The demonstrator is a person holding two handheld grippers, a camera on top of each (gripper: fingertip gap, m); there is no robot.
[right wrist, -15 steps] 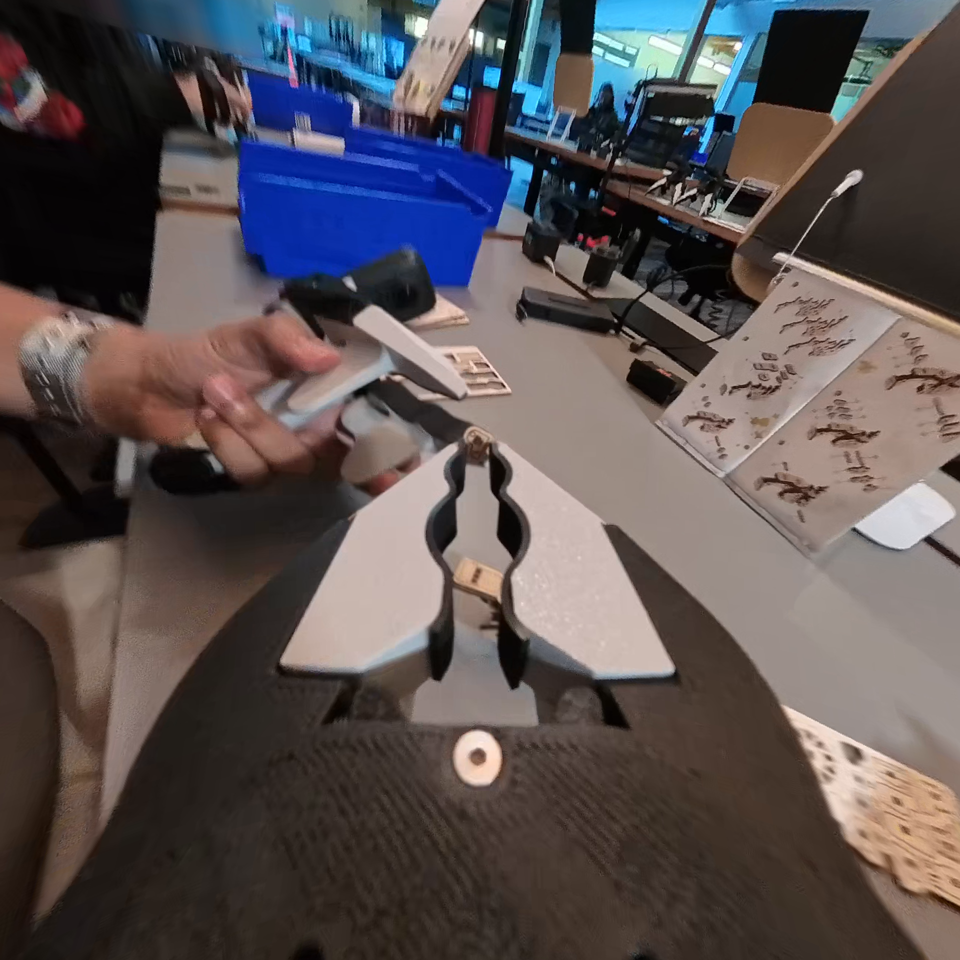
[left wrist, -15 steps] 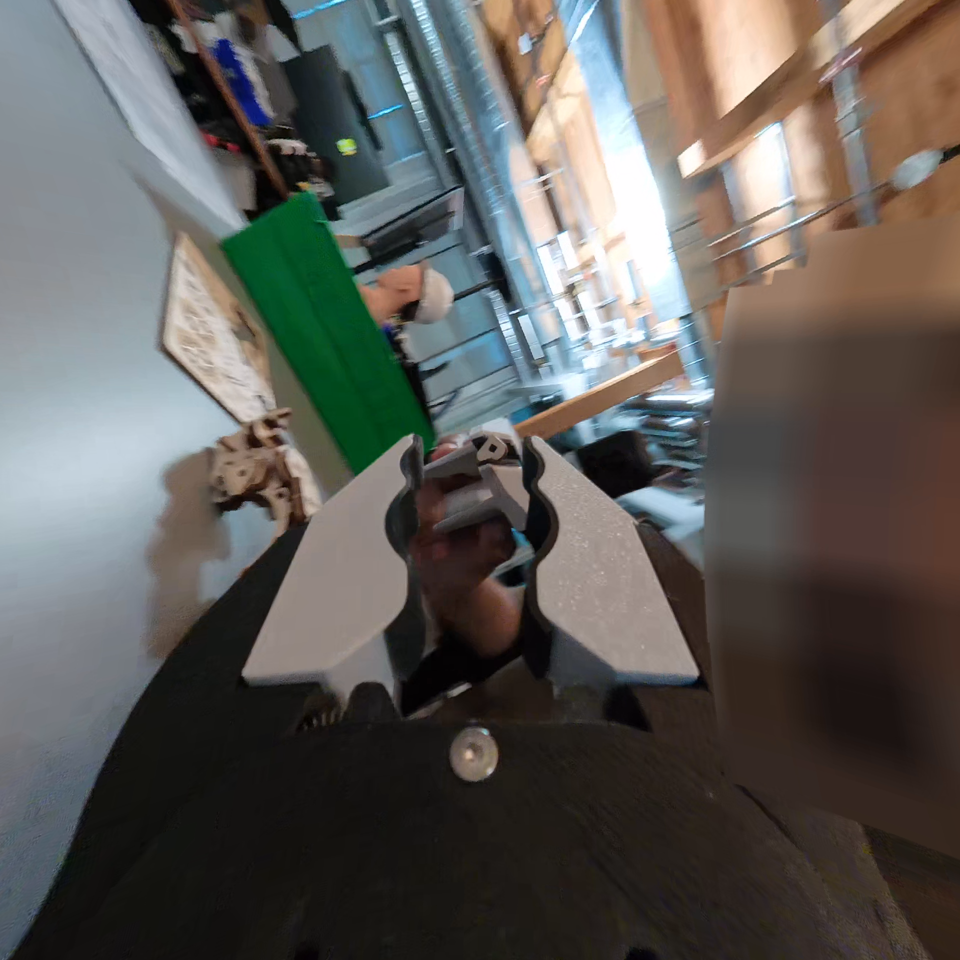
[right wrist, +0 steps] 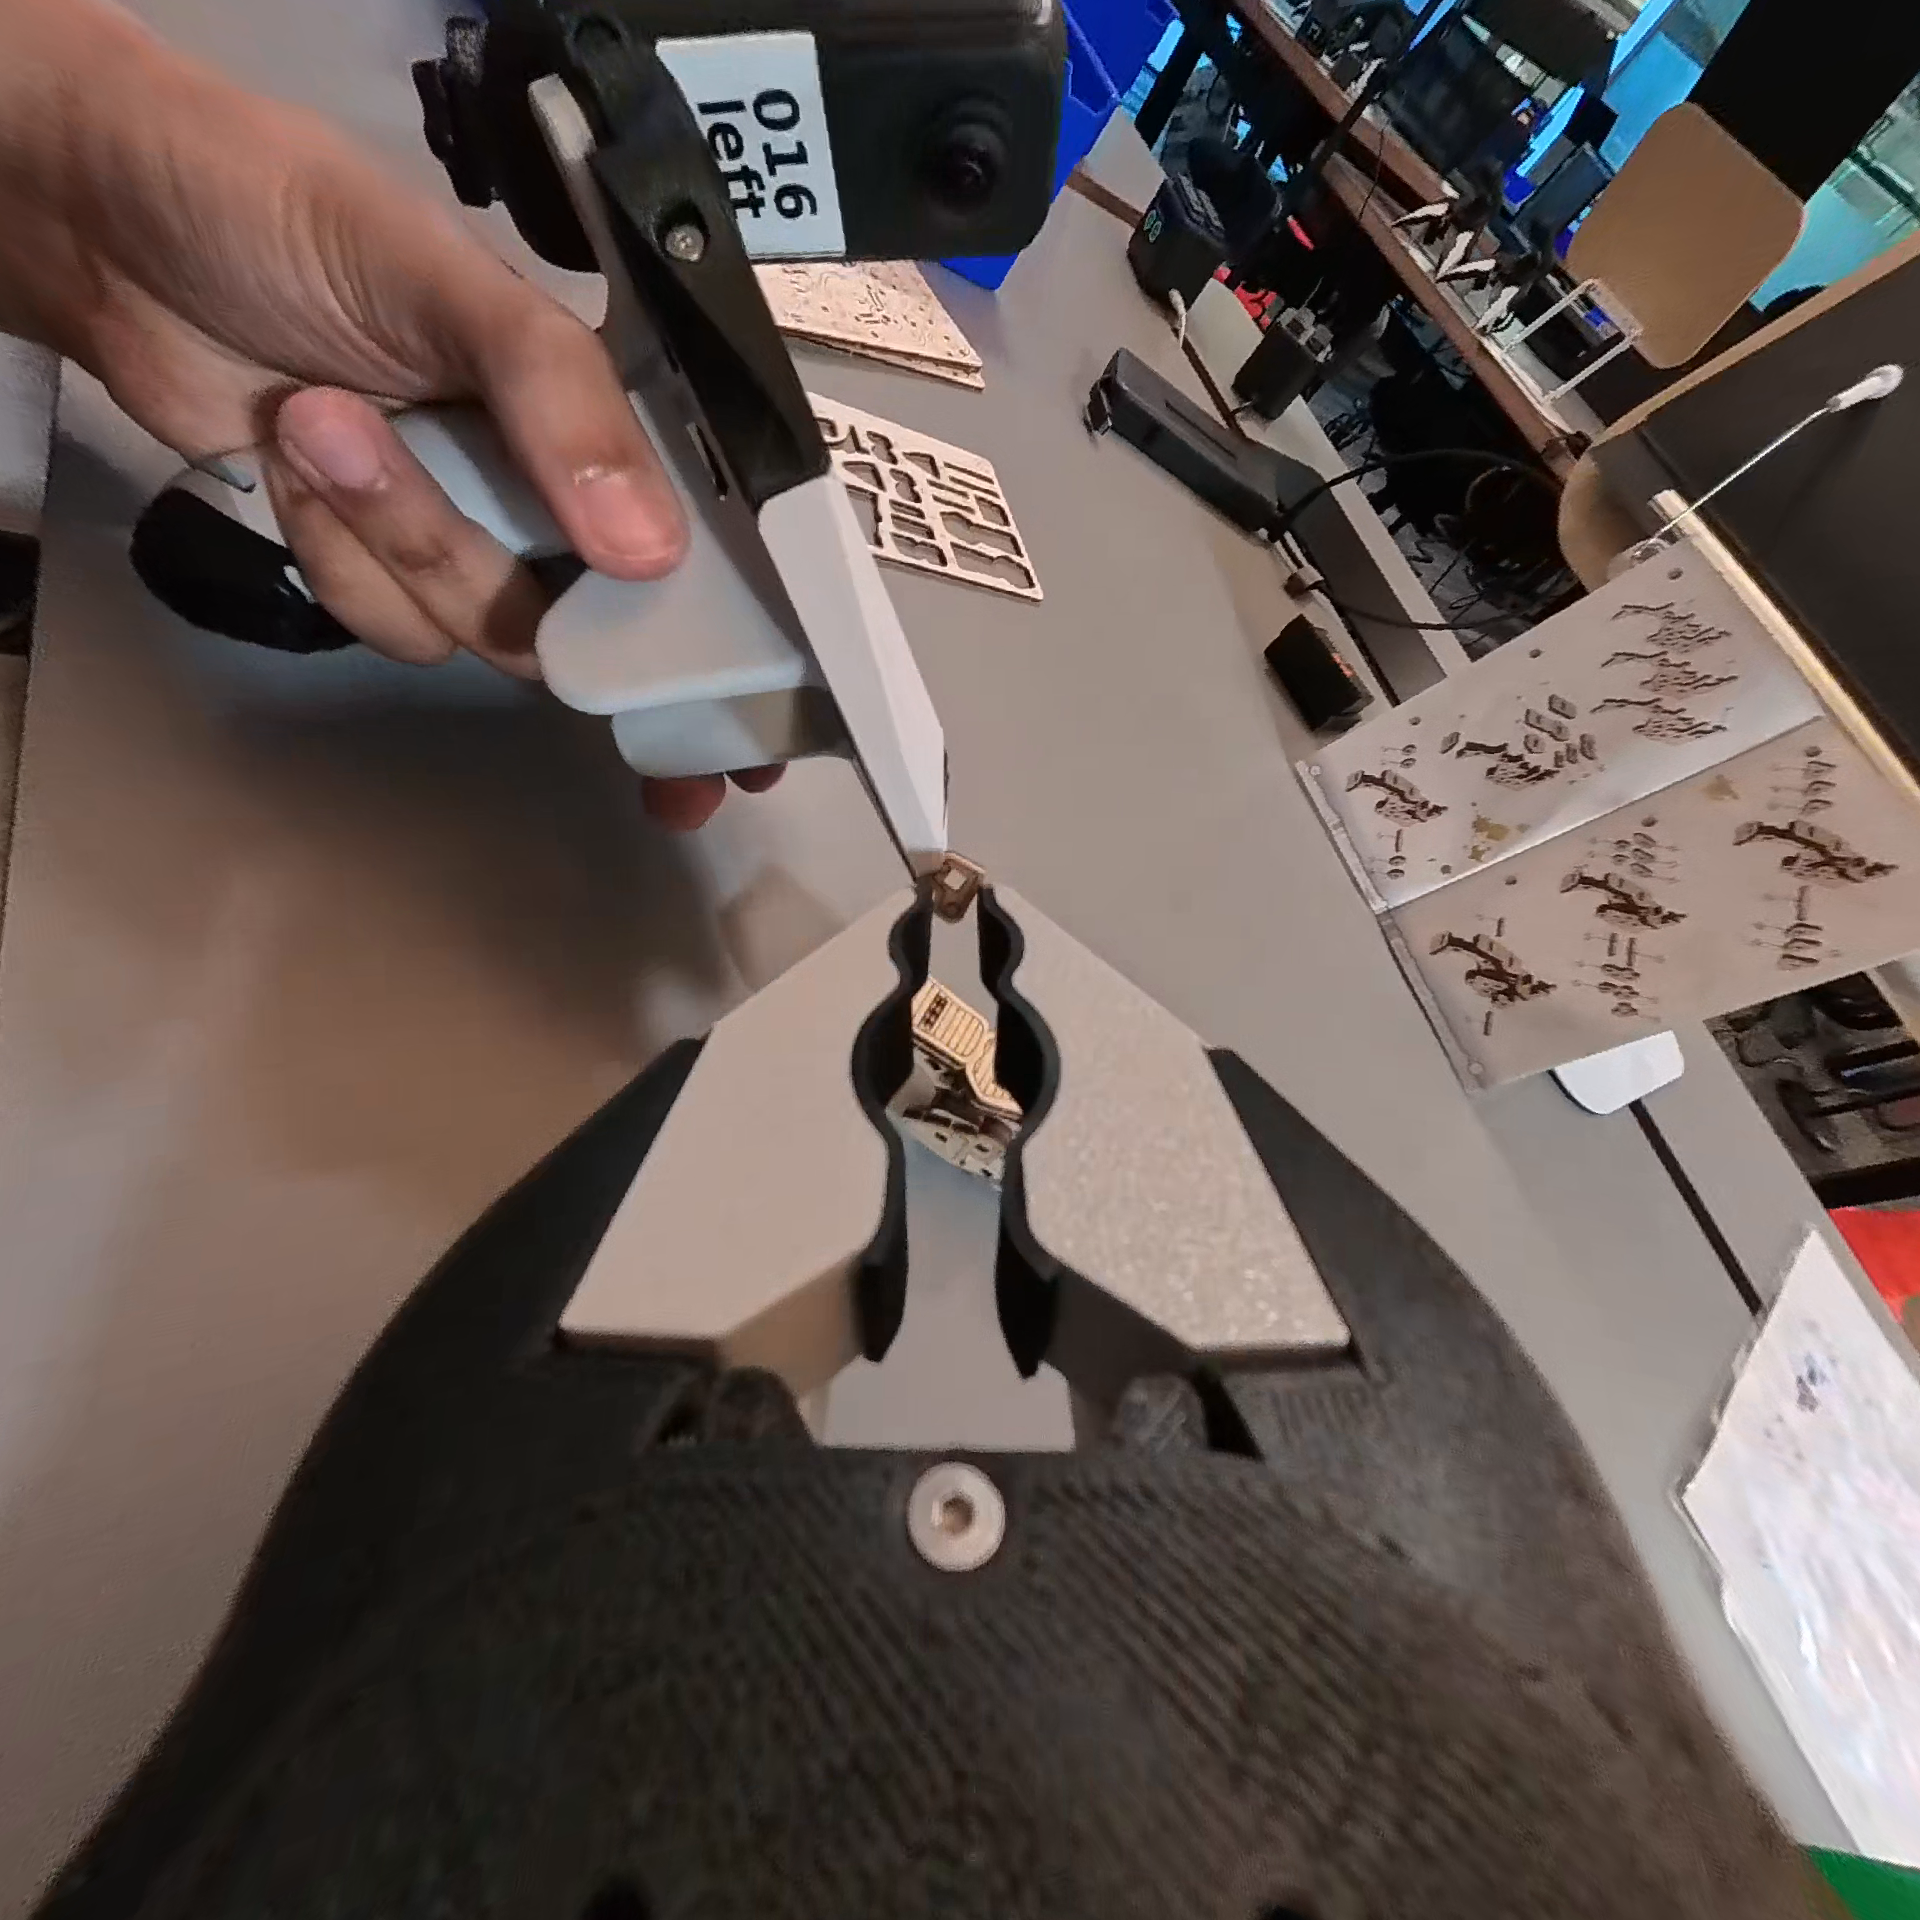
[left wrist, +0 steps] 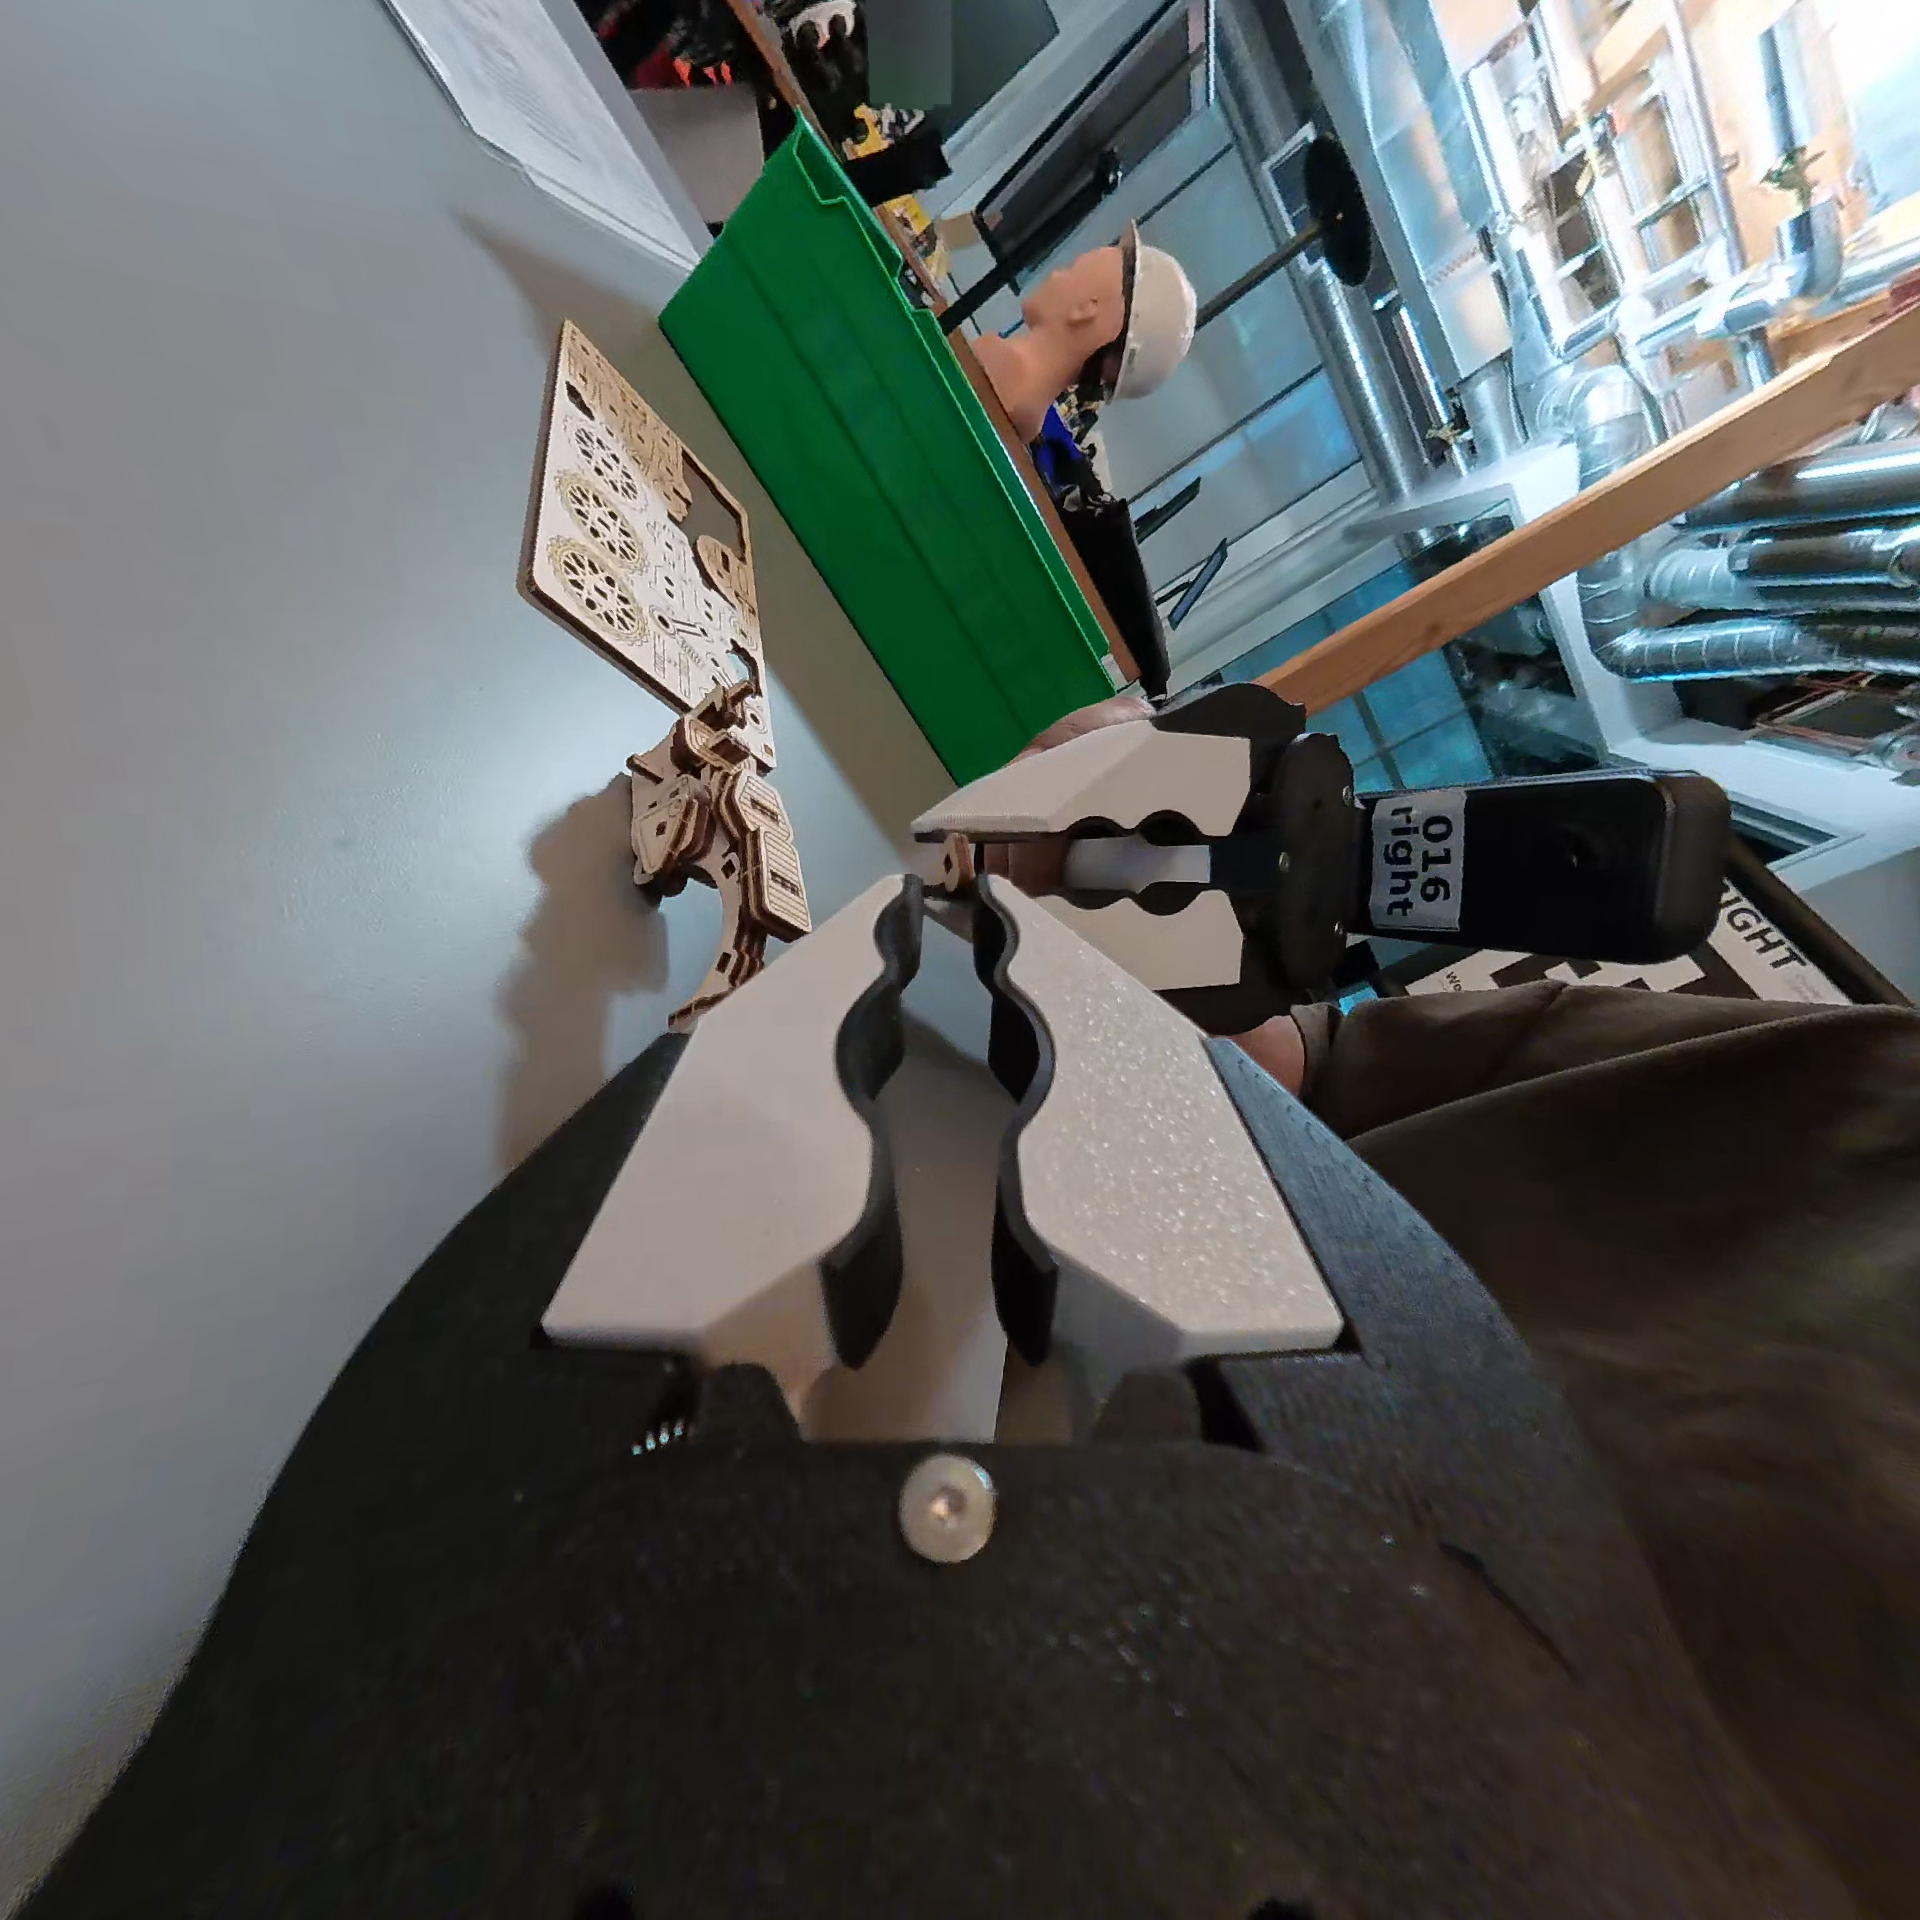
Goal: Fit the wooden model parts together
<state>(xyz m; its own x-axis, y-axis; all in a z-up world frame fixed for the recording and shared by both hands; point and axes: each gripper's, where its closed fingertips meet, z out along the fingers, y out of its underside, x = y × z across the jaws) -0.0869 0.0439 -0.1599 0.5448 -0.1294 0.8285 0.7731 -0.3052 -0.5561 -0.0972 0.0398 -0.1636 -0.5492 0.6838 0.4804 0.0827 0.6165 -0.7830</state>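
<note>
A small wooden piece point(right wrist: 954, 886) with a square hole is pinched in my right gripper point(right wrist: 951, 902), above the grey table. My left gripper point(left wrist: 943, 885) meets it tip to tip at a right angle. Its jaws are nearly closed, one on each side of the same piece point(left wrist: 948, 862). In the right wrist view the left gripper point(right wrist: 928, 831) comes down from the upper left in a hand. The partly built wooden model point(left wrist: 717, 842) stands on the table beyond the tips. It also shows through the right gripper's jaws point(right wrist: 956, 1081).
A laser-cut wooden sheet point(left wrist: 644, 540) and a green bin point(left wrist: 883, 457) lie behind the model. More wooden sheets point(right wrist: 935, 509), propped instruction pages point(right wrist: 1621, 821), a black power strip point(right wrist: 1195, 436) and cables sit to the right. A sleeve point(left wrist: 1558, 1195) is close on the right. My left and right fingertips are right by each other.
The two grippers have come together tip to tip. The left gripper's jaws have narrowed and now sit around the small piece that the right gripper holds.
</note>
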